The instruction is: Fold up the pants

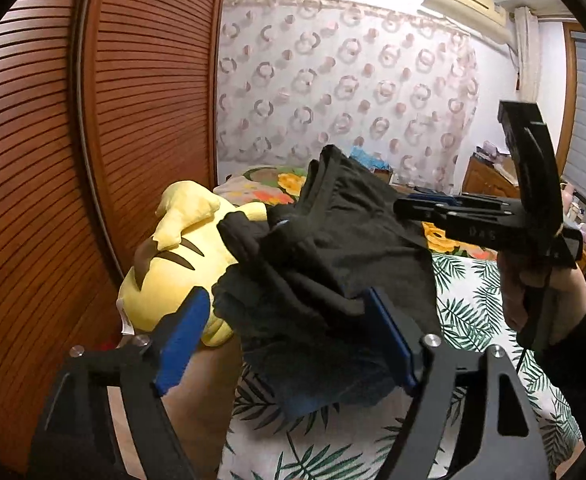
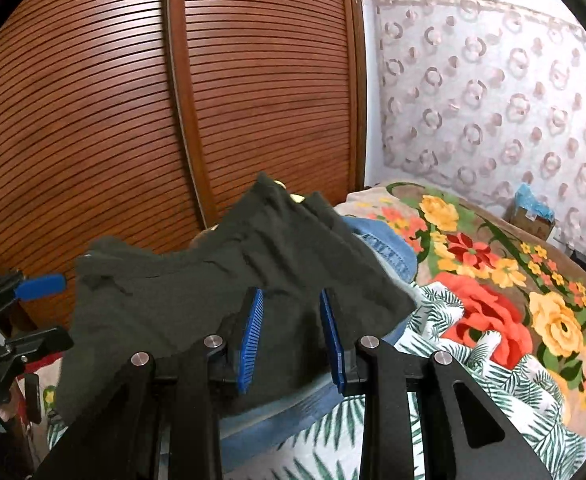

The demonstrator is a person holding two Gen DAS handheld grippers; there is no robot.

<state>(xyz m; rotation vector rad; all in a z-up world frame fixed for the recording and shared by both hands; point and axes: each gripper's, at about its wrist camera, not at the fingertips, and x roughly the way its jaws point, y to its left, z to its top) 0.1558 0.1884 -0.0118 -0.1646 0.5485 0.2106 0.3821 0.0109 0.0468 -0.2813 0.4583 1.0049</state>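
Black pants, bunched, held above the bed; long axis runs roughly across the right wrist view, one end peaking toward the louvred wooden wardrobe. Right gripper: jaws narrow, cloth pinched between them. Left gripper: jaws wide, grasping nothing, cloth draped against 1 pad. Yellow plush toy directly behind; blue denim beneath; floral blanket beyond.

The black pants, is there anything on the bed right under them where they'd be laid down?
Yes. A blue denim garment lies on the bedspread directly beneath the black pants, and a yellow plush toy sits beside them near the wardrobe.
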